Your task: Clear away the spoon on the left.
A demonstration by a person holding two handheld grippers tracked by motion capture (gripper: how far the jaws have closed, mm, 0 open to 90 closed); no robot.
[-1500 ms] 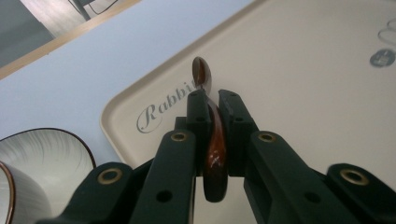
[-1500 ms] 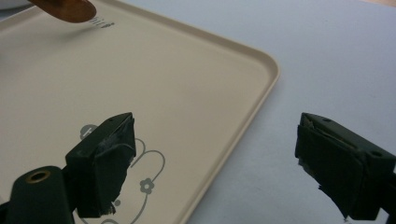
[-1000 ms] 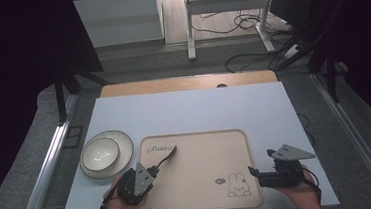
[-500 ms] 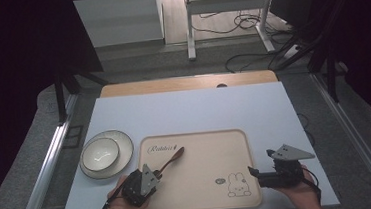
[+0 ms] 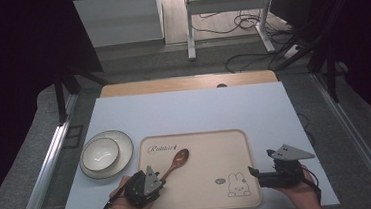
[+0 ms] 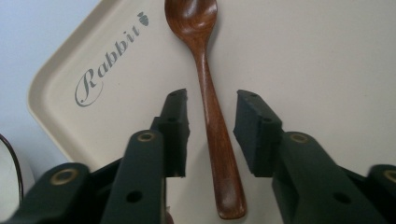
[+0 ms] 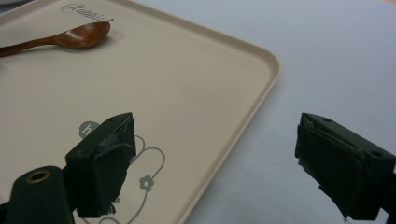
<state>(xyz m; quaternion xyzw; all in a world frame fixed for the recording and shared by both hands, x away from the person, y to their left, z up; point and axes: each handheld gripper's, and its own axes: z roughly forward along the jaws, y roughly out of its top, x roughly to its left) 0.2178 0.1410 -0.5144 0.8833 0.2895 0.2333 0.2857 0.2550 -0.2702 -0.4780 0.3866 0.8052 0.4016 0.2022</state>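
The wooden spoon (image 7: 60, 38) handle runs off the picture's left edge.

Even overhead light, dark surroundings

Pale blue table (image 5: 194, 111) — on it 1 beige tray (image 5: 212, 147) and, just left, 1 plate (image 5: 120, 160) bearing a bowl (image 5: 99, 154).

Wooden spoon (image 5: 176, 162): dark brown, glossy, lying flat on beige tray (image 5: 201, 143) w/ bowl facing up, in tray's left half. Bowl end sits just beside the "Rabbit" print; handle runs diag. toward near-left corner.
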